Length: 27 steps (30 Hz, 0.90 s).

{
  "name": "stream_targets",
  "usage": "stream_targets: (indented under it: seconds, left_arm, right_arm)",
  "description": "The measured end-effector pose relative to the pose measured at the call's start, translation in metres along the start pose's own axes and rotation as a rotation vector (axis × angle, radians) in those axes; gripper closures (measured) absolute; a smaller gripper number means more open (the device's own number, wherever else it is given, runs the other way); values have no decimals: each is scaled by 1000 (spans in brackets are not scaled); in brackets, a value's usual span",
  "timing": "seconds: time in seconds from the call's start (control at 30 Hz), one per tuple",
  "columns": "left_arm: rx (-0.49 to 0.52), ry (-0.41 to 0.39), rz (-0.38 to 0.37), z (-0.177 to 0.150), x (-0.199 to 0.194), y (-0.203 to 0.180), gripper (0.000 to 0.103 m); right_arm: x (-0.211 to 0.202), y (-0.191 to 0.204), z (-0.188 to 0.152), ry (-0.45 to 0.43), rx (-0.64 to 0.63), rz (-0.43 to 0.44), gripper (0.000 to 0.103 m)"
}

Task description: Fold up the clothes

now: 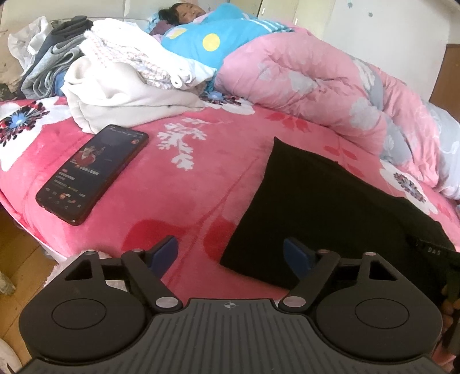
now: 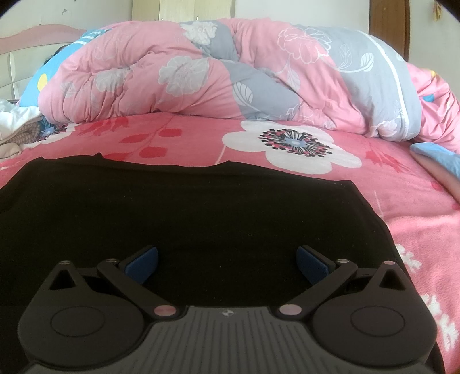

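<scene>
A black garment (image 1: 316, 201) lies flat and folded on the pink flowered blanket (image 1: 187, 178). In the left wrist view my left gripper (image 1: 230, 250) hangs over the garment's near left corner. It is open: its right blue fingertip (image 1: 296, 256) is above the black cloth and its left one above bare blanket, neither pressing on anything. In the right wrist view the black garment (image 2: 187, 207) fills the lower half of the picture. My right gripper (image 2: 227, 254) hovers over the garment's near part, open wide with nothing between its pads.
A phone (image 1: 92, 172) with a lit screen lies on the blanket left of the garment. Behind it is a pile of clothes (image 1: 120, 86). A bunched pink quilt (image 2: 230, 74) runs across the back, and a person (image 1: 184, 14) lies under covers. The bed's edge and a wooden floor (image 1: 23, 253) are at left.
</scene>
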<state>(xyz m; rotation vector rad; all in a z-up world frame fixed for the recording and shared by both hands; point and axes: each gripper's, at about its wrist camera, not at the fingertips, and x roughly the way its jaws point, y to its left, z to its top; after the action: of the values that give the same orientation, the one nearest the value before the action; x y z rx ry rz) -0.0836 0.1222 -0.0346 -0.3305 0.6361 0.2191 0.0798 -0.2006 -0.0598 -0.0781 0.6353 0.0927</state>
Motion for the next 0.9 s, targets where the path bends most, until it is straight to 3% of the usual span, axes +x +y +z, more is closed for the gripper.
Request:
stream_targets:
  seconds: [0.33,0.4,0.53,0.67,0.8,0.9]
  left_arm:
    - [-37,-10,-46,1,-2,13,43]
    - [-50,-13,-47,1,-2,18,45]
    - [-84,1,-45,4,0,29,53]
    - [-106,6,-23,12,-1,38,55]
    - [-120,10,-11,21,-2,46,55]
    - [-124,8,-5,29,-4,52,55]
  right_arm:
    - [-4,0,9,35,-2,19,0]
    - [-20,5,12,-4,-12,31,0]
    - [-74,42,12,-179,-146,179,1]
    - [-115,100,2,-264,-300,376,1]
    - [-133,161,-16,-283,-473,518,7]
    - [-134,198,-29,-284,-601,555,22]
